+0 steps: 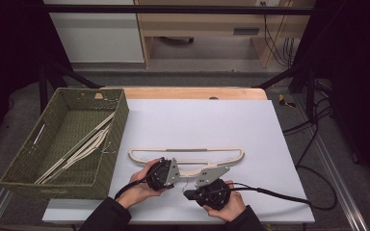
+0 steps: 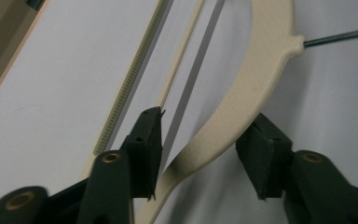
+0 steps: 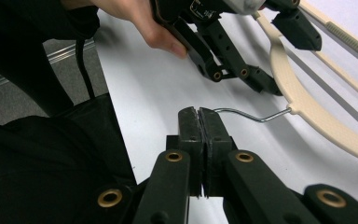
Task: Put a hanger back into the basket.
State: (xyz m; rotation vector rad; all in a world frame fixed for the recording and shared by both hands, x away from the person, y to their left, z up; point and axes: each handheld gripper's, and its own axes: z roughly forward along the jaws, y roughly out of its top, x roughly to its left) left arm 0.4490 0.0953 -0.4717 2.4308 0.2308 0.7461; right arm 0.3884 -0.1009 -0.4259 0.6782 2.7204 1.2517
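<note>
White sheeting point(image 1: 197, 120) covers my table, a wooden edge point(image 1: 192, 92) showing at the far side, grey floor and pale cabinets beyond. My cream hanger point(image 1: 188, 155) lies flat near the front, just right of the green woven basket point(image 1: 107, 159) holding more hangers. My left gripper point(image 2: 200, 140) straddles the hanger's curved arm, jaws part-spread, pads not yet pressing it. My right gripper point(image 3: 200, 122) is pressed together, pinching the hanger's wire hook point(image 3: 256, 116).
</note>
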